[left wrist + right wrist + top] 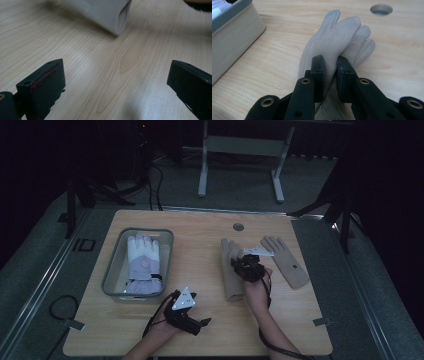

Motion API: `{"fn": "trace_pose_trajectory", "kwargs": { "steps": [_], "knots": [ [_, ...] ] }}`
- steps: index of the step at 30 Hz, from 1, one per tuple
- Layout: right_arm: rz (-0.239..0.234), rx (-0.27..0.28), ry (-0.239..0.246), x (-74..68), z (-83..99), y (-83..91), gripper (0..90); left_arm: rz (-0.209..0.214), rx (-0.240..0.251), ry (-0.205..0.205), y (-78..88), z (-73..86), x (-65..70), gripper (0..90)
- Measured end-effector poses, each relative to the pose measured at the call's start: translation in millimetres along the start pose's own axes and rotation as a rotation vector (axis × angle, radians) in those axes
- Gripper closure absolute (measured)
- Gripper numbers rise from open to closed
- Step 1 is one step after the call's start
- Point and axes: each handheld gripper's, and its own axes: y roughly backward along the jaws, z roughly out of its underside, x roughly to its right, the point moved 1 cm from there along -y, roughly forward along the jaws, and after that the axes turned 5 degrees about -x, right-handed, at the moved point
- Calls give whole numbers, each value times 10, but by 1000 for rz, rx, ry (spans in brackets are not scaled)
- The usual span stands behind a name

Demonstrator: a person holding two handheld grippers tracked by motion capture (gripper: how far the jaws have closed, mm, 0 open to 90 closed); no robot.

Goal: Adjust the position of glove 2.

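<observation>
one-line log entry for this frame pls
left gripper: open, idle over table | right gripper: shut on beige glove | second beige glove: flat on table | white glove: in bin

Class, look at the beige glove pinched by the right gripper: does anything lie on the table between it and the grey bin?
Nothing visible does. Bare tabletop separates the beige glove, pinched by the right gripper, from the grey bin, which already holds a white glove.

Worktop (200, 330): pale wood-grain laminate, smooth, faint sheen. Beige glove (337, 37): soft cloth, matt, suede-like nap, stitched seams. Second beige glove (287, 262): same matt cloth. Bin (112, 270): grey plastic, smooth, matt. White glove (143, 262) inside: padded fabric, slight sheen. Right tongs (330, 75): black matt plastic, brass-coloured metal rivets. Left tongs (115, 82): black, scuffed, red marks.
</observation>
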Motion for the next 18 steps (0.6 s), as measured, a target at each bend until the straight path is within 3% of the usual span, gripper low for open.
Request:
{"fn": "trace_pose_trajectory", "kwargs": {
  "steps": [3,9,12,18],
  "knots": [
    [16,-8,-24,-72,122,-59,776,-1,13,-5,16,5,20,17],
    [62,-72,2,-69,318,-252,744,-6,21,-1,23,23,23,17],
    [42,-117,3,-32,375,-321,658,-6,14,16,8,34,3,17],
    [23,-119,49,-48,360,-280,546,-8,14,9,-2,38,11,17]
  ]
}}
